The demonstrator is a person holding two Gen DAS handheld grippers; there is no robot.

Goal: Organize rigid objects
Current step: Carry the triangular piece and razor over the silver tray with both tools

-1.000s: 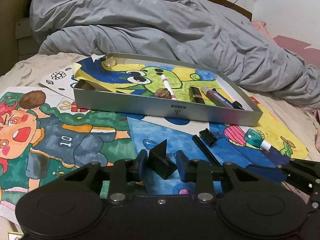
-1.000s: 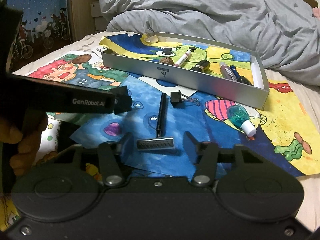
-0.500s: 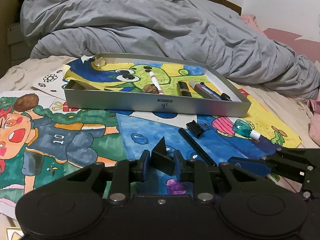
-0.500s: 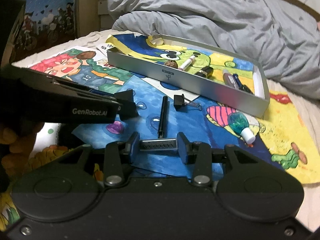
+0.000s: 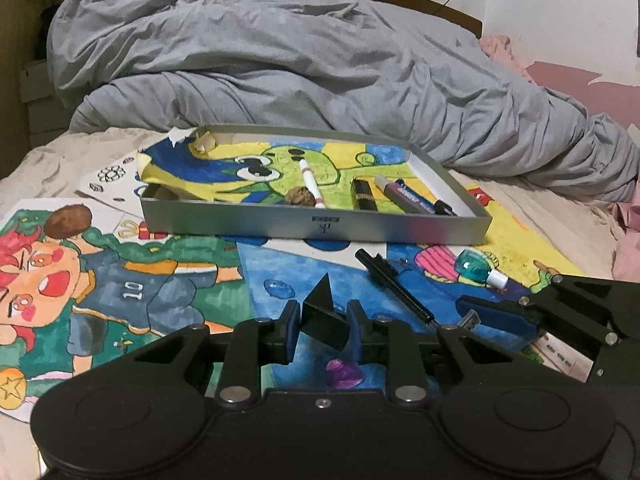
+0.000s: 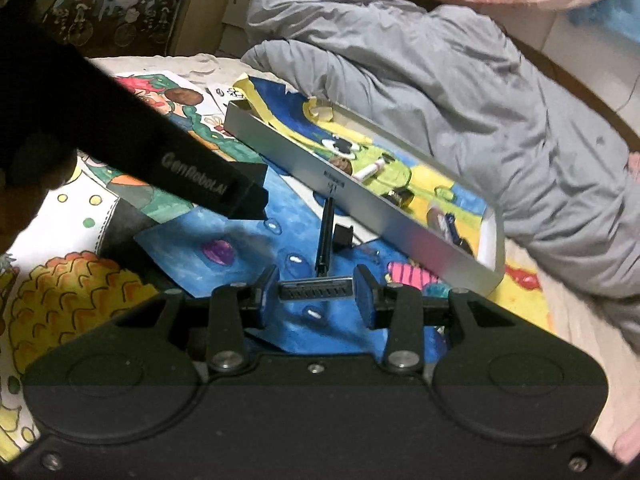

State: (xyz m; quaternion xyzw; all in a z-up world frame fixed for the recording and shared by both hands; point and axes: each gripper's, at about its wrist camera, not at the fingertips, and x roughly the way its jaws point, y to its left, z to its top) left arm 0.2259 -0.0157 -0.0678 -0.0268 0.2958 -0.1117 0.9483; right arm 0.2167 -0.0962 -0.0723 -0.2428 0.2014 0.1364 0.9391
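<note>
Left gripper point(image 5: 324, 326): fingers pinched on a black triangular clip point(image 5: 322, 312), its peak poking up above the pads. Right gripper point(image 6: 316, 292): fingers clamped on the ends of a razor head point(image 6: 316, 291), with the black razor handle point(image 6: 326, 236) running straight ahead from it. Both sets of fingers narrowed to these grips within the last second.

Just beyond the right fingers, touching the handle: a black binder clip point(image 6: 343, 236). Off to the right of the left fingers: a small teal bottle point(image 5: 478, 273) lying on painted paper sheets point(image 5: 160, 280). Farther ahead, across the path of both: a shallow silver tray point(image 5: 316, 227) holding a white marker point(image 5: 311, 184), a walnut point(image 5: 300, 197), a black tube point(image 5: 363, 196) and pens point(image 5: 416, 202). Behind the tray: a rumpled grey duvet point(image 5: 280, 60) on the bed.
</note>
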